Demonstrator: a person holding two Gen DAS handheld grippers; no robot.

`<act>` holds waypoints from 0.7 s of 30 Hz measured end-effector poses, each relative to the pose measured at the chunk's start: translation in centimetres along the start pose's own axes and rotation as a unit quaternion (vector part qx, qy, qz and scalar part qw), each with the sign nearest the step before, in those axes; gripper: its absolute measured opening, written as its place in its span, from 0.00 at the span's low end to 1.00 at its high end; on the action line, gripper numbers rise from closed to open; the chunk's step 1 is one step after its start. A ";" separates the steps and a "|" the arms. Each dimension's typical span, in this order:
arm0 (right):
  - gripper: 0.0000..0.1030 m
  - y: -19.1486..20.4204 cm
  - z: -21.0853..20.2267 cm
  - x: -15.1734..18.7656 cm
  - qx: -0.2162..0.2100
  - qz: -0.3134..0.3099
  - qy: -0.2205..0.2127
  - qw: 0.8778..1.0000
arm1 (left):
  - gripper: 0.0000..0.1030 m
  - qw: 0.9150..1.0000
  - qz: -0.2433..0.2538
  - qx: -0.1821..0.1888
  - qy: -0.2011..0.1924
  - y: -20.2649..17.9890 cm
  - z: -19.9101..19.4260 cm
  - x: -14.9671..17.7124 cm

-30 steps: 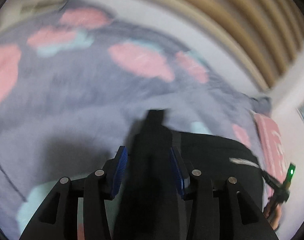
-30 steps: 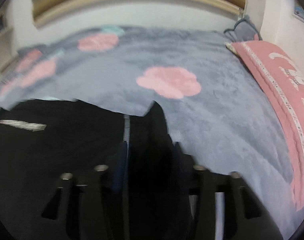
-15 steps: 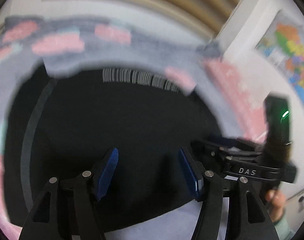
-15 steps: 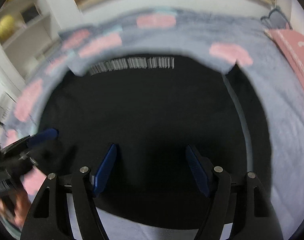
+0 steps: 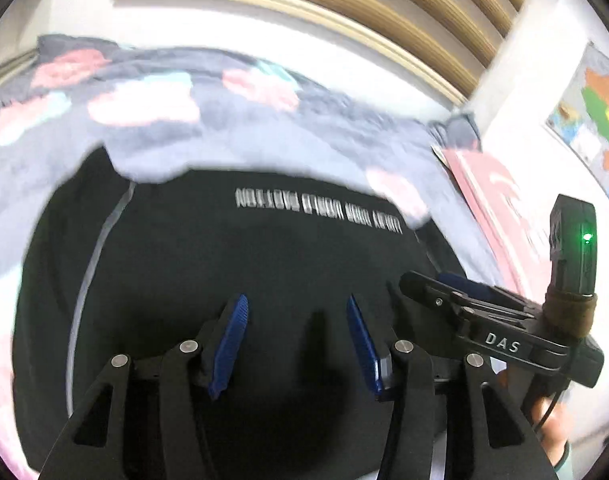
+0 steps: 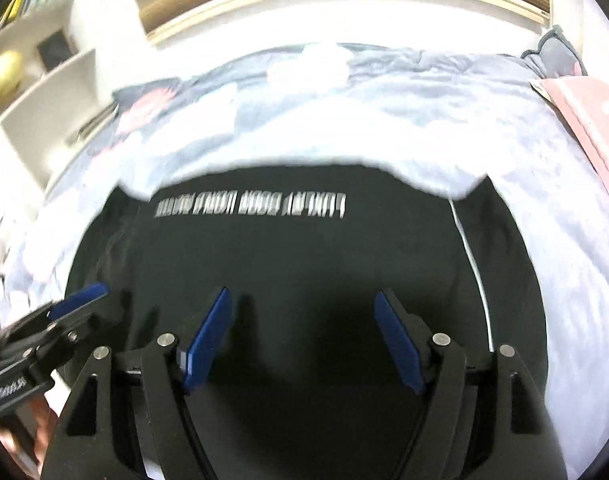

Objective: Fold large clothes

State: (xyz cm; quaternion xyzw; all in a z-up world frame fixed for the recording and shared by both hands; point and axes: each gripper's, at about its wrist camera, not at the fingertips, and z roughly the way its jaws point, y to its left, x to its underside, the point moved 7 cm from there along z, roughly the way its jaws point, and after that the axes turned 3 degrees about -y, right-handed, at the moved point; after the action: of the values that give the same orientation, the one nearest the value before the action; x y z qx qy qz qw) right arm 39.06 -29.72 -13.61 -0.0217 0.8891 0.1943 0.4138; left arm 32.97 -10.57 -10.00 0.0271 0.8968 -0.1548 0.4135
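A large black garment (image 5: 232, 264) with a line of white lettering and a thin grey side stripe lies spread flat on the bed; it also fills the right wrist view (image 6: 304, 256). My left gripper (image 5: 296, 320) is open and empty just above the garment's near part. My right gripper (image 6: 302, 316) is open and empty above the same garment. The right gripper also shows at the right edge of the left wrist view (image 5: 464, 300). The left gripper shows at the left edge of the right wrist view (image 6: 64, 312).
The bed is covered by a grey blanket with pink patches (image 5: 152, 120). A pink pillow (image 5: 500, 200) lies at the bed's right side, also in the right wrist view (image 6: 584, 112). White shelves (image 6: 36, 80) stand at the left. A map (image 5: 596, 120) hangs on the right wall.
One second ago both grippers were shut on black cloth. They have let go and opened, and the garment now lies spread on the bed below them.
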 end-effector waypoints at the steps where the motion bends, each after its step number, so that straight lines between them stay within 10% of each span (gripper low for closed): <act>1: 0.70 -0.4 1.1 -0.3 -0.001 0.007 0.008 1.000 | 0.51 1.000 -0.012 -0.004 0.009 0.4 0.9 -0.6; 10: 0.63 -1.2 6.2 0.9 0.025 -0.003 0.041 0.999 | 0.51 0.994 -0.027 -0.072 0.078 2.9 8.9 0.2; 21: 0.64 1.8 -6.2 6.0 -0.042 -0.023 0.029 0.998 | 0.57 1.000 -0.008 0.009 0.014 1.0 -3.9 1.8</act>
State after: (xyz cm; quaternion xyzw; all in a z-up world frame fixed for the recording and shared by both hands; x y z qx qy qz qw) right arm 30.29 -29.61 -13.88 -0.0650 0.8908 0.2217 0.3912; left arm 29.12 -8.54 -9.22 0.0260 0.9012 -0.1653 0.3997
